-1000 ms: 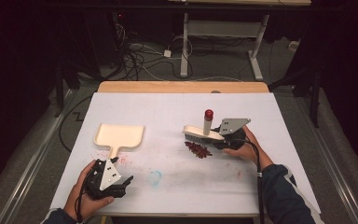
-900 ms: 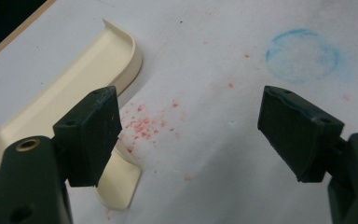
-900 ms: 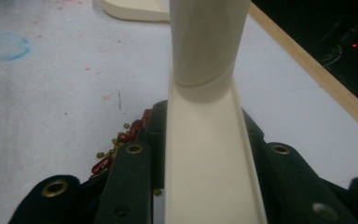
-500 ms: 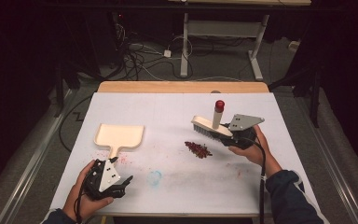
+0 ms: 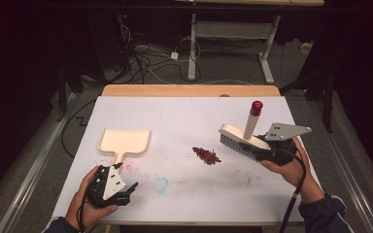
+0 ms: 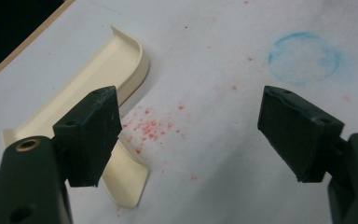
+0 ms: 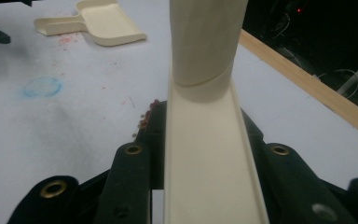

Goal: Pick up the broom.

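Observation:
A cream brush (image 5: 238,137) with grey bristles and a red-capped upright handle (image 5: 256,108) hangs above the white table, to the right of a small pile of dark red bits (image 5: 206,156). My right gripper (image 5: 261,149) is shut on the brush's back (image 7: 209,158), and its handle (image 7: 207,42) rises just ahead of the jaws. A cream dustpan (image 5: 124,141) lies flat at the left. My left gripper (image 5: 127,184) rests near the table's front edge, just below the dustpan's handle (image 6: 126,184). It (image 6: 191,121) is open, with nothing between the pads.
The white table cover (image 5: 184,116) carries a faint blue ring (image 5: 161,184) and scattered red specks (image 6: 151,128) near the dustpan handle. A wooden table edge (image 5: 189,90) runs along the back. Cables and desk legs lie on the dark floor beyond.
My right gripper has lifted the brush up and to the right, away from the red pile it was touching. The left gripper and the dustpan have stayed put.

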The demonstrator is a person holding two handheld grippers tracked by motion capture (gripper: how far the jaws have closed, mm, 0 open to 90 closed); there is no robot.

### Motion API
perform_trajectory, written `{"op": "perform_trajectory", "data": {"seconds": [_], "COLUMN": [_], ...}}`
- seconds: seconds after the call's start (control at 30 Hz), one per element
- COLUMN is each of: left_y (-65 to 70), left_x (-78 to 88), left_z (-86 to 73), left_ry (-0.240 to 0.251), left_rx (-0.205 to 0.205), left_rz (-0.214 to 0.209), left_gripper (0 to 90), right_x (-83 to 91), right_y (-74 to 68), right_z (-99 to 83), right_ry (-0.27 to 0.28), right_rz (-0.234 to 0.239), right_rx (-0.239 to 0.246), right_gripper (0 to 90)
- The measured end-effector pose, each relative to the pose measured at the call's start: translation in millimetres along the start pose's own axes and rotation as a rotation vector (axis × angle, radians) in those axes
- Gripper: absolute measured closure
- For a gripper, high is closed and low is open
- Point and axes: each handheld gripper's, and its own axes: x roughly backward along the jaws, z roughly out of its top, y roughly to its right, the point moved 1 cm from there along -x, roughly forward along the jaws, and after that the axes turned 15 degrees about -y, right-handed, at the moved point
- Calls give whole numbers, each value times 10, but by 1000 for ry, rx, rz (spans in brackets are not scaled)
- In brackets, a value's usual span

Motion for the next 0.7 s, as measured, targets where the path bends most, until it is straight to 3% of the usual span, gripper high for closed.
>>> {"op": "perform_trajectory", "data": {"seconds": [0.17,0.47,0.7], "left_y": [-17,-22,-14], "left_x": [1,14,9], "left_z": [-31,-79,-62], "left_ry": [-10,-15,-16], "left_rx": [12,26,18], "left_rz": [6,7,6], "left_gripper": [205,205,205], "right_x": [189,287,256], "right_y": [-39,-117,-212], "right_z": [-167,-464,-648], "right_ry": [-30,-138,-219], "right_rz": [43,147,282], "right_rx": [-24,-81,-117], "right_gripper": [676,675,674]}}
